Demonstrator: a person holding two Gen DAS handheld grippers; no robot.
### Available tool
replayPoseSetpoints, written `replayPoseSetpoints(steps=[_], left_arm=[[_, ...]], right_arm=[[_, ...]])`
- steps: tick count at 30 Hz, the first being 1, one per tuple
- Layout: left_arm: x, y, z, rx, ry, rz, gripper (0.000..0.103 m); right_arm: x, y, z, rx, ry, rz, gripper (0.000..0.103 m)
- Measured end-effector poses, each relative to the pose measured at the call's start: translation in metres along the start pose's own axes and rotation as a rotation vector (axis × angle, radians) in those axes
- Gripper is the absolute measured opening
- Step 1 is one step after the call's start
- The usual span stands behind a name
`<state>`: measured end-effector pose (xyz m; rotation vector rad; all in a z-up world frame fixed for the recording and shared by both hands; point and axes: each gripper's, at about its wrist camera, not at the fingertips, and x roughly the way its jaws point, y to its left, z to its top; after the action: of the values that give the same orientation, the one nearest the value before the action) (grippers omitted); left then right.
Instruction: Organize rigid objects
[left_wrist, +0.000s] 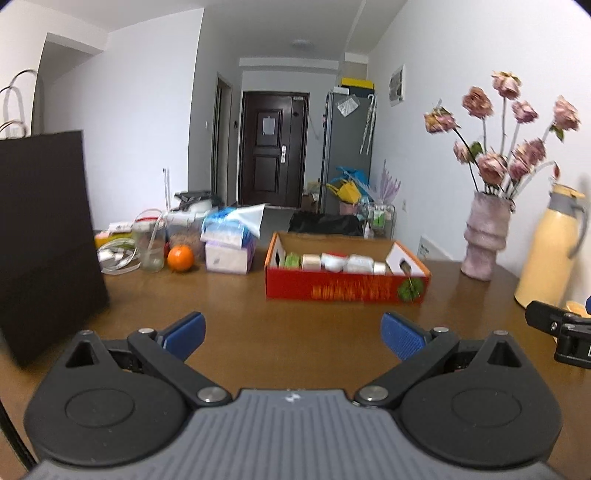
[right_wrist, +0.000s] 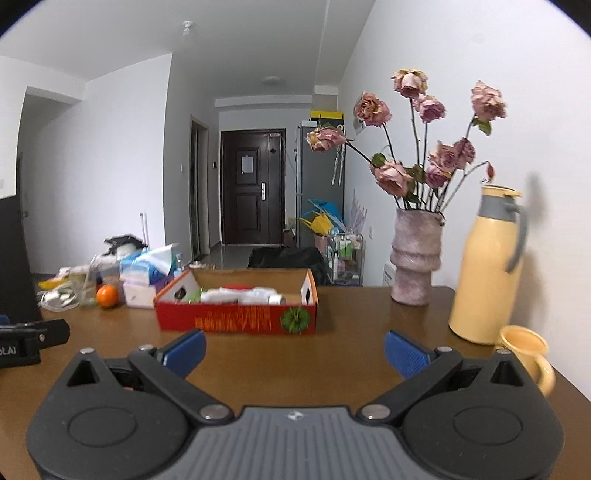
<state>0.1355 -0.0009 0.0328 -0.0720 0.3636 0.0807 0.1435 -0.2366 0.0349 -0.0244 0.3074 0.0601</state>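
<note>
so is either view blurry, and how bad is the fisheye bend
Left wrist view: motion-smeared, the red box's print and the dried roses are soft. Right wrist view: sharper, only the yellow jug's handle ghosts. Both bend the walls near the edges, with dark corners.

We see the left gripper (left_wrist: 293, 334) above the brown table (left_wrist: 236, 302), its blue-padded fingers (left_wrist: 184, 334) spread wide with nothing between them. Ahead sits a red cardboard box (left_wrist: 347, 288) holding a row of small items (left_wrist: 341, 262). A black paper bag (left_wrist: 44, 236) stands at left, near an orange (left_wrist: 180, 258); a pink vase (left_wrist: 484, 240) and yellow thermos (left_wrist: 550, 254) stand at right.
</note>
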Motion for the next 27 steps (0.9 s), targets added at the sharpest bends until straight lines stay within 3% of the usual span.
replayPoseSetpoints(steps=[10, 27], left_arm=[[-0.058, 0.000, -0.033, 0.007, 0.006, -0.006, 0.103], [-0.063, -0.002, -0.032, 0.010, 0.001, -0.012, 0.103]], right_arm=[[-0.062, -0.010, -0.027, 0.023, -0.005, -0.011, 0.103], [-0.067, -0.008, -0.026, 0.022, -0.011, -0.014, 0.103]])
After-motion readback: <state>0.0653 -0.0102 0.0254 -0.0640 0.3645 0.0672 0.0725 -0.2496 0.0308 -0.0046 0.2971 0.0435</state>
